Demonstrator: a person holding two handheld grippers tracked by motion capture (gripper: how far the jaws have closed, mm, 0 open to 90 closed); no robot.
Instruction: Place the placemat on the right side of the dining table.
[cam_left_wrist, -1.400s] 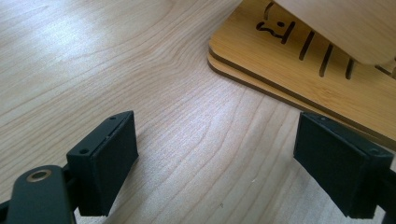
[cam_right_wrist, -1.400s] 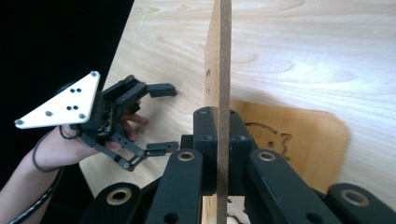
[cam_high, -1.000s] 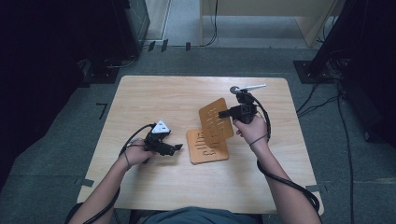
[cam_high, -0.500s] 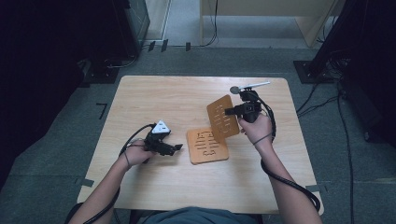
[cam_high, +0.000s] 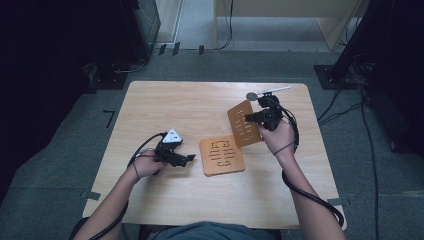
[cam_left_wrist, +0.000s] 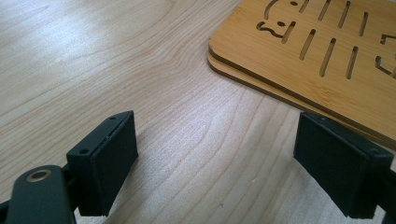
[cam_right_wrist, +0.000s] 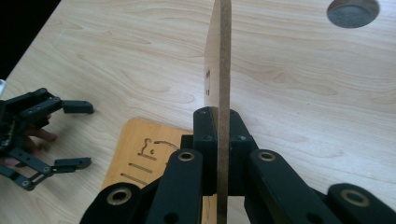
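Observation:
A thin wooden board with cut-out slots (cam_high: 242, 124) is held up on edge above the table, and my right gripper (cam_high: 252, 118) is shut on its right edge. In the right gripper view this board (cam_right_wrist: 219, 65) stands edge-on between the closed jaws of my right gripper (cam_right_wrist: 218, 127). A like slotted board (cam_high: 222, 156) lies flat mid-table; its edge shows two stacked layers (cam_left_wrist: 299, 56) in the left gripper view. My left gripper (cam_high: 188, 159) rests just left of it, open, with bare tabletop between its pads (cam_left_wrist: 112, 154).
The light wooden table (cam_high: 200, 105) has a grey round grommet (cam_high: 251, 96) near its back right. A grey bar (cam_high: 274, 90) lies beside the grommet. Cables trail from both grippers. Dark equipment and floor surround the table.
My right gripper has carried the upright board a little to the right, off the flat board's far corner. The left gripper has stayed where it was.

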